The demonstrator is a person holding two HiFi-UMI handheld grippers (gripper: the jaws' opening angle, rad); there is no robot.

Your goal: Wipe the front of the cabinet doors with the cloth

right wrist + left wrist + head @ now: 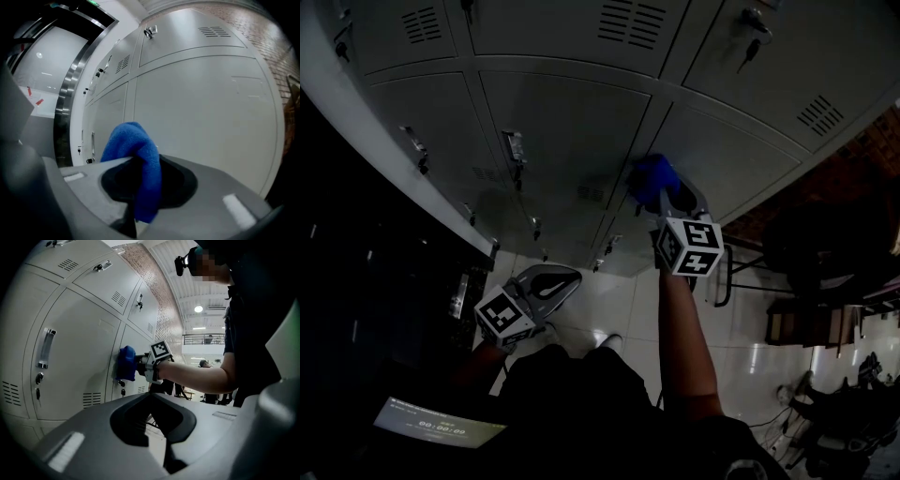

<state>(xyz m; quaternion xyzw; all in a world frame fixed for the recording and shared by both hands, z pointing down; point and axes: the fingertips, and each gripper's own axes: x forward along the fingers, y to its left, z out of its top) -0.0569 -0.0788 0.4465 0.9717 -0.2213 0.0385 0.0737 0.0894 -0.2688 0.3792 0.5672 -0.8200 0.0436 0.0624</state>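
Note:
A blue cloth point(649, 176) is pressed against the grey cabinet doors point(572, 122), near the seam between two lower doors. My right gripper point(664, 195) is shut on it, arm stretched forward. In the right gripper view the cloth point(136, 145) bunches up out of the shut jaws point(140, 201), close to a door point(201, 103). My left gripper point(555, 278) hangs low and away from the doors, shut with nothing in it. The left gripper view has its jaws point(161, 446) together, with the cloth point(125, 363) on the door point(79, 352) farther off.
The doors carry handles point(514, 147), keys in locks point(752, 42) and vent slots point(633, 21). A white tiled floor point(619, 300) lies below. Dark furniture point(806, 319) stands at the right. A lit screen point(436, 427) sits at lower left.

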